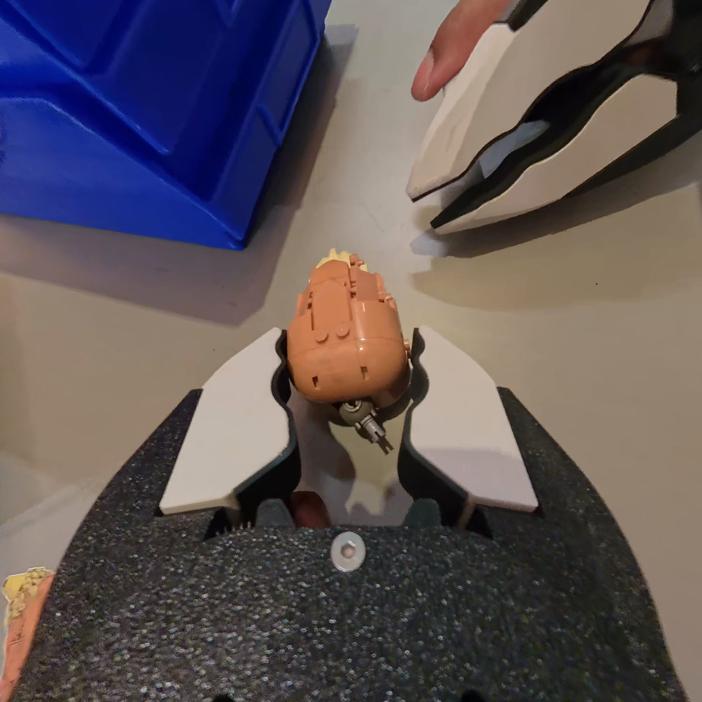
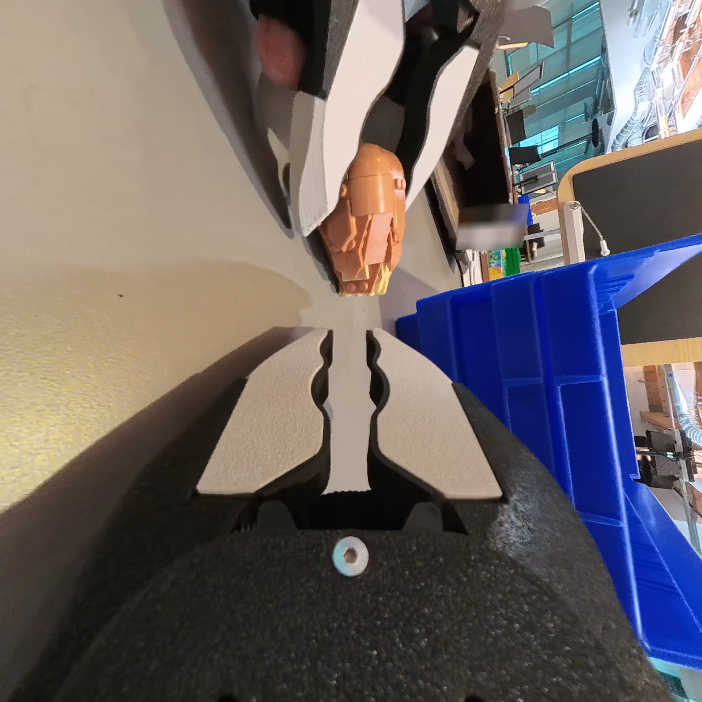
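- left fingers clamped on an orange brick-built toy piece, gripped across its rounded end, nothing slack on either side
- piece's long axis runs straight out ahead between my left fingers; pale yellow tip points away, grey pin connector sticks back toward the gripper body
- piece looks held just over the beige counter; can't tell if it touches
- right fingers narrow, a slim gap only, holding nothing
- in the right wrist view the piece lies dead ahead of the right fingers, yellow tip facing them, near but apart
- right gripper sits ahead-right of the piece in the left wrist view, a thumb resting on it
- blue plastic bin ahead-left of the piece, close; in the right wrist view the bin is just beside the right fingers
- open counter on the side away from the bin; another orange-yellow piece at the lower-left edge, mostly cut off
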A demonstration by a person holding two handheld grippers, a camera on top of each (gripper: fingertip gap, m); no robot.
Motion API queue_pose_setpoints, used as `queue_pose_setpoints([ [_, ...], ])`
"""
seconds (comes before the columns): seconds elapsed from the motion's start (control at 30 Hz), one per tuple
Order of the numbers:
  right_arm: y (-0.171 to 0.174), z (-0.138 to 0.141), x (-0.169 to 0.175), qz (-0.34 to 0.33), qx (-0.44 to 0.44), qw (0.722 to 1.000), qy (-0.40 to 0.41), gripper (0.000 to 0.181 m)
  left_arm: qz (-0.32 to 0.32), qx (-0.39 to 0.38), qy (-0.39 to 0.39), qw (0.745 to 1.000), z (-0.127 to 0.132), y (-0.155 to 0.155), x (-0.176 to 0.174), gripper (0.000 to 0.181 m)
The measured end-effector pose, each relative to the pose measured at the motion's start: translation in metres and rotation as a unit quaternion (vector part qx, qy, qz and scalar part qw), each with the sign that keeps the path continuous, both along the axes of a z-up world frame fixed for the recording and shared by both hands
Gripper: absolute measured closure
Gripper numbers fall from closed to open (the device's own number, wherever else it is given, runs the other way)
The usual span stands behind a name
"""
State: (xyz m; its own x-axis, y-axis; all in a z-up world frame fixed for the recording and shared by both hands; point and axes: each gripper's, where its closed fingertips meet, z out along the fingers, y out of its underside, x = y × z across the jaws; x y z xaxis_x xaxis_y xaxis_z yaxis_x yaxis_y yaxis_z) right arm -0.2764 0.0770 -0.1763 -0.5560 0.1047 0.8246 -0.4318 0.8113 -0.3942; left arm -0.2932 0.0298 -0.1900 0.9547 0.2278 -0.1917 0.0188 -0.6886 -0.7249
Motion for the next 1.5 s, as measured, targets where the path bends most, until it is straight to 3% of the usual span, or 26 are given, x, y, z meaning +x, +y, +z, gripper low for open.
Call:
queue_pose_setpoints([
  [0.17, 0.002, 0.021, -0.003, -0.011, -0.037, 0.999, 0.039, 0.165, -0.005, 0.123, -0.011, 0.992, 0.038, 0.005, -0.002, 0.120],
  [0.23, 0.005, 0.031, -0.007, -0.024, -0.057, 0.997, 0.050, 0.165, -0.018, 0.158, 0.061, 0.985, 0.061, 0.006, -0.004, 0.120],
  [0.3, 0.009, 0.038, -0.011, -0.037, -0.071, 0.995, 0.059, 0.165, -0.044, 0.159, 0.202, 0.965, 0.081, 0.006, -0.002, 0.120],
  [0.4, 0.013, 0.044, -0.013, -0.046, -0.082, 0.993, 0.071, 0.165, -0.066, 0.098, 0.424, 0.898, 0.098, 0.008, 0.007, 0.120],
  [0.5, 0.013, 0.046, -0.013, -0.047, -0.086, 0.992, 0.076, 0.166, -0.073, 0.020, 0.586, 0.806, 0.108, 0.009, 0.012, 0.120],
  [0.67, 0.012, 0.047, -0.012, -0.045, -0.087, 0.992, 0.081, 0.167, -0.096, -0.037, 0.689, 0.718, 0.108, 0.019, 0.024, 0.120],
  [0.77, 0.012, 0.048, -0.011, -0.044, -0.089, 0.992, 0.082, 0.167, -0.106, -0.038, 0.713, 0.692, 0.108, 0.025, 0.033, 0.120],
  [0.97, 0.012, 0.051, -0.009, -0.040, -0.092, 0.991, 0.089, 0.167, -0.094, -0.026, 0.734, 0.672, 0.115, 0.026, 0.037, 0.120],
  [1.23, 0.014, 0.061, -0.007, -0.043, -0.118, 0.988, 0.092, 0.167, -0.094, -0.041, 0.725, 0.681, 0.107, 0.026, 0.030, 0.120],
  [1.37, 0.012, 0.071, -0.001, -0.026, -0.192, 0.981, 0.032, 0.163, -0.092, -0.044, 0.722, 0.684, 0.106, 0.025, 0.028, 0.120],
  [1.5, 0.007, 0.087, 0.013, 0.025, -0.287, 0.956, -0.053, 0.157, -0.087, -0.048, 0.726, 0.681, 0.107, 0.024, 0.026, 0.120],
])
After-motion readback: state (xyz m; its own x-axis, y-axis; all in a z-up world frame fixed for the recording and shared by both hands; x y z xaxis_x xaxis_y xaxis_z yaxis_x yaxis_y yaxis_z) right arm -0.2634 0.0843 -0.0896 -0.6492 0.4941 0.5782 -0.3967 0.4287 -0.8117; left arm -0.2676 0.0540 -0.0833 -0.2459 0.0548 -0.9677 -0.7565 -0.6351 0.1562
